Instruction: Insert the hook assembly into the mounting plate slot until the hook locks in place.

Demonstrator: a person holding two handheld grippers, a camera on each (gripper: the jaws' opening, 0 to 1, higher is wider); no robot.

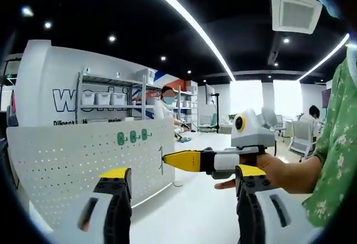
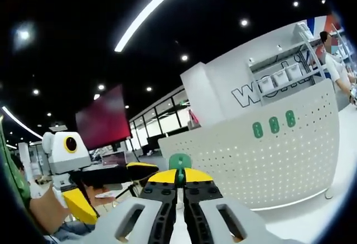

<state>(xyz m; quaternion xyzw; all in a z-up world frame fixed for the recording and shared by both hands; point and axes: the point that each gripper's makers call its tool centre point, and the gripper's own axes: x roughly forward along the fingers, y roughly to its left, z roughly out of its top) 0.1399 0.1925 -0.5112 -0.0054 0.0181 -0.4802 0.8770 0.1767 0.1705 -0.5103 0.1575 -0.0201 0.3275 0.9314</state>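
Green plastic showed between the right tongs (image 2: 179, 184) in the right gripper view: a small hook (image 2: 179, 164) was clamped there, its rounded head standing up above the yellow tips, the jaws pressed close on its stem. The pegboard (image 2: 279, 155), a white perforated plate standing upright on the worktop (image 2: 312, 221), lay ahead of that hook and well apart from it, so the insertion looked not yet begun; the approach, the seating in a slot and the lock all seemed left to do. Three green hooks (image 2: 274, 125) already sat in a row high on the board; the same three (image 1: 133, 137) appeared in the left gripper view, near the top of the pegboard (image 1: 83, 160). That made four hooks counted in all, three mounted and one held. The left tongs (image 1: 181, 180) stood wide apart with nothing between them, pointing toward the board's edge. In that same view the other tongs (image 1: 181, 160) came in from the right, held in a hand (image 1: 273, 171), their yellow tip closed and near the board; the hook itself was too small to make out there. One pegboard, two tongs. A person and shelves (image 1: 106, 96) with bins stood behind.
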